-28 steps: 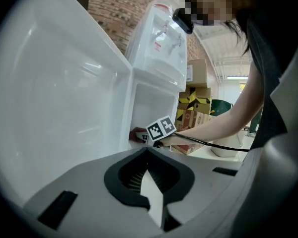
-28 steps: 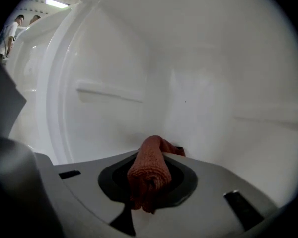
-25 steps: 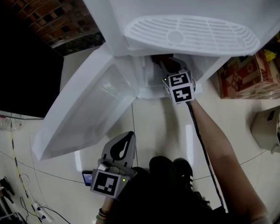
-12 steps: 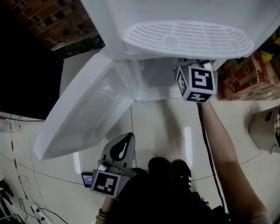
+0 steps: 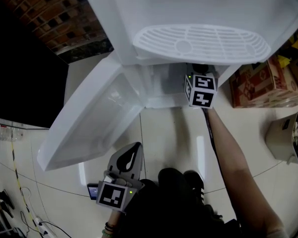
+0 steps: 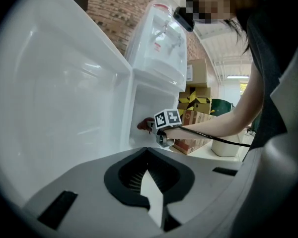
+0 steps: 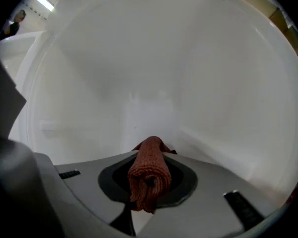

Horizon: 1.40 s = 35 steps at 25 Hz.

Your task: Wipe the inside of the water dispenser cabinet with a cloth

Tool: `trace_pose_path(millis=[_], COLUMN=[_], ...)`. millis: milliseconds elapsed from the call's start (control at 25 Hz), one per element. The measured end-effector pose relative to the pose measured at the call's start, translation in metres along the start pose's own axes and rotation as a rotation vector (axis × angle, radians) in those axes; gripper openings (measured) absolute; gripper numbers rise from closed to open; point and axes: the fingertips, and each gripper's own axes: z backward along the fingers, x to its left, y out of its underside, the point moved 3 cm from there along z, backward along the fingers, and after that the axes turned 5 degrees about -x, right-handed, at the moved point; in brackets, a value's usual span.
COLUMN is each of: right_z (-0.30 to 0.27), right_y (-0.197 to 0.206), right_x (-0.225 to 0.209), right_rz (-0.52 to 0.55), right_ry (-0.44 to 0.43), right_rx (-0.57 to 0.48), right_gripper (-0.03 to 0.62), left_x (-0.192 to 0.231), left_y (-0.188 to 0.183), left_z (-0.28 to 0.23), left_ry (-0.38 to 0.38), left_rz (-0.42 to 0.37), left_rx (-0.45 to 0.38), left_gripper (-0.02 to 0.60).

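Because the drip tray (image 5: 201, 38) of the water dispenser overhangs the cabinet (image 5: 159, 81) below it, the head view hides the right gripper's jaws and shows only its marker cube at the cabinet's mouth. The right gripper (image 5: 200, 90) reaches into the open cabinet, and the person's bare forearm (image 5: 228, 152) stretches straight out from the lower right toward that opening. A black cable runs along the forearm. The right gripper view shows the jaws pinching a rolled reddish-brown cloth (image 7: 150, 172), whose front end points at the cabinet's white back wall; whether it touches the wall cannot be told. The cabinet door (image 5: 89, 118) swings wide open to the left. The left gripper (image 6: 148, 155) is held low, well back from the cabinet, in front of the open door, its jaws pressed together at the tips with nothing between them. The hand holding it is cut off by the head view's bottom edge.
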Motion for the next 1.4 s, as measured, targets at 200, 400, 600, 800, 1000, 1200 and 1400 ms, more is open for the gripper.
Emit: trace_pose_path(millis=[200, 400, 600, 800, 1000, 1200, 1400], right_z=[0.005, 0.014, 0.048, 0.089, 0.08, 0.071, 0.073], right_y=[0.052, 0.041, -0.05, -0.128, -0.11, -0.06, -0.001], right_x=[0.007, 0.009, 0.017, 0.013, 0.006, -0.001, 0.002], right_rz=[-0.006, 0.026, 0.117, 0.268, 0.262, 0.226, 0.213], right_ry=[-0.007, -0.009, 0.037, 0.187, 0.261, 0.283, 0.25], right_rx=[0.153, 0.113, -0.164, -0.434, -0.321, -0.148, 0.024], right_gripper=[0.078, 0.078, 0.078, 0.078, 0.077, 0.077, 0.077], left_x=[-0.002, -0.001, -0.005, -0.004, -0.001, 0.002, 0.001], left_y=[0.001, 0.001, -0.001, -0.001, -0.002, -0.001, -0.002], left_z=[-0.002, -0.002, -0.004, -0.003, -0.001, 0.001, 0.001], left_ry=[0.005, -0.002, 0.012, 0.009, 0.001, -0.008, -0.002], left_rz=[0.0, 0.005, 0.0, 0.006, 0.01, 0.015, 0.009], left_rx=[0.005, 0.002, -0.011, -0.009, -0.012, -0.013, -0.017], left_gripper=[-0.017, -0.017, -0.017, -0.017, -0.017, -0.017, -0.017])
